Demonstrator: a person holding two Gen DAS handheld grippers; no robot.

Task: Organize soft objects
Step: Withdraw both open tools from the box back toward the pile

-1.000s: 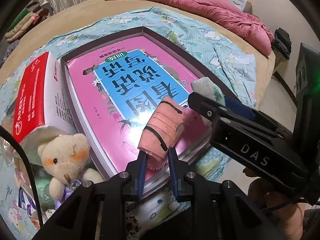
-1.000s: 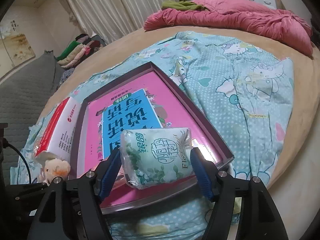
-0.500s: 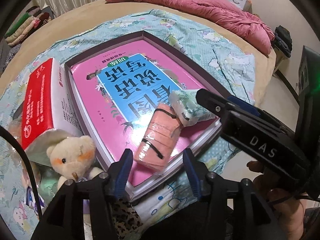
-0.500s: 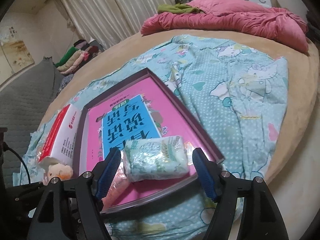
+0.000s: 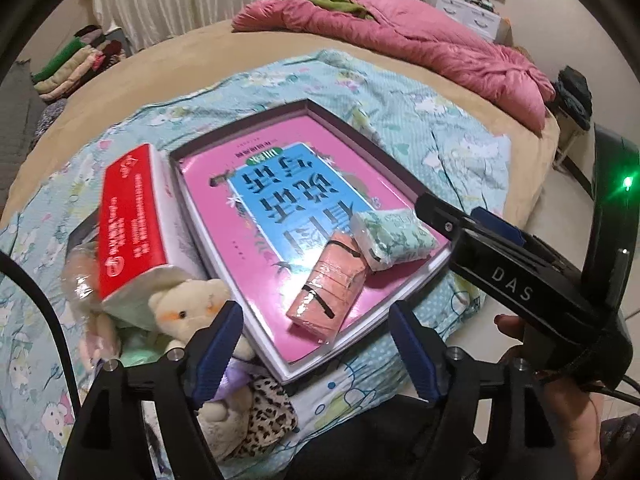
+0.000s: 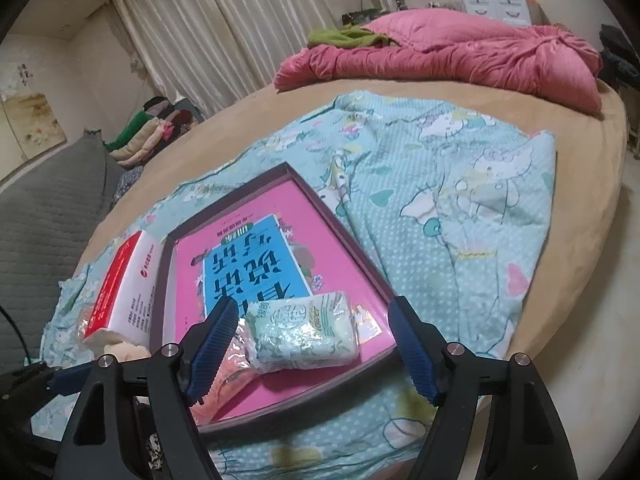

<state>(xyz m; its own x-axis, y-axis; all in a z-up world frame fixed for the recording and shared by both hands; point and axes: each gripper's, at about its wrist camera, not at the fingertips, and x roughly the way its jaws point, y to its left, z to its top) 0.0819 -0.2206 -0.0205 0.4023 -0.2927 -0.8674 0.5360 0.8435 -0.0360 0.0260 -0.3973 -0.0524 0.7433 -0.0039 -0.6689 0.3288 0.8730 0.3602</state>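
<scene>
Left wrist view, pink pack: the pink wrapped pack (image 5: pixel 329 288) lies flat on the pink book (image 5: pixel 256 208) inside the dark-rimmed tray (image 5: pixel 362 130), its long axis running from the near tray edge up and to the right, far end touching the green tissue pack (image 5: pixel 394 237).
Left wrist view, left gripper: the left gripper (image 5: pixel 316 344) hangs over the near tray edge, blue fingers spread wide and holding nothing; a second ago they pinched the pink pack's near end.
Left wrist view, surroundings: a cream teddy bear (image 5: pixel 188 312) sits by the red-and-white box (image 5: pixel 132 224) on the cartoon-print blanket (image 5: pixel 448 144); the right gripper's black body reaches in from the right.

Right wrist view, tissue pack: the green tissue pack (image 6: pixel 306 332) rests on the book's near right corner, long axis lying across the frame, printed face up.
Right wrist view, right gripper: the right gripper (image 6: pixel 312 348) stands with jaws well apart on either side of the pack, touching neither end; a second ago the pack was held lifted between them.
Right wrist view, pink pack: its wrapper (image 6: pixel 228 364) shows just beside the left finger.
</scene>
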